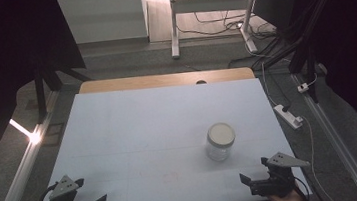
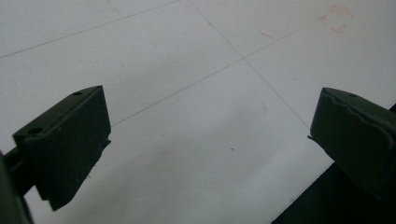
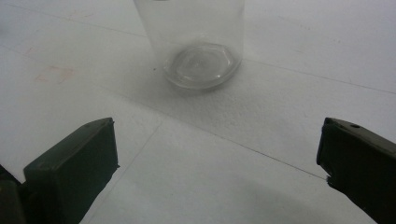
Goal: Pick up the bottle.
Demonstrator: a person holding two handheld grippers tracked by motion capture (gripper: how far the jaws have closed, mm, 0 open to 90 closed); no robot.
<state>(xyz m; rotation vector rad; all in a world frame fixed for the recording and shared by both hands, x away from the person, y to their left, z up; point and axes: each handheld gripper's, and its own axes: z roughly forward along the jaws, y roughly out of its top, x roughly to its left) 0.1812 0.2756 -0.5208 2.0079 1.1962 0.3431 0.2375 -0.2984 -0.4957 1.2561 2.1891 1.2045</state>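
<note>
A clear glass jar with a pale lid stands upright on the white table top, right of centre. In the right gripper view its empty glass base stands a short way ahead of the jaws. My right gripper rests near the table's front right corner, below and to the right of the jar, open with nothing between its jaws. At the front left corner my left gripper is open as well, with bare table between its jaws.
Faint red marks are drawn on the table near the front middle. A wooden strip edges the far side. Metal rails run along both sides on the floor. A power strip and cables lie to the right.
</note>
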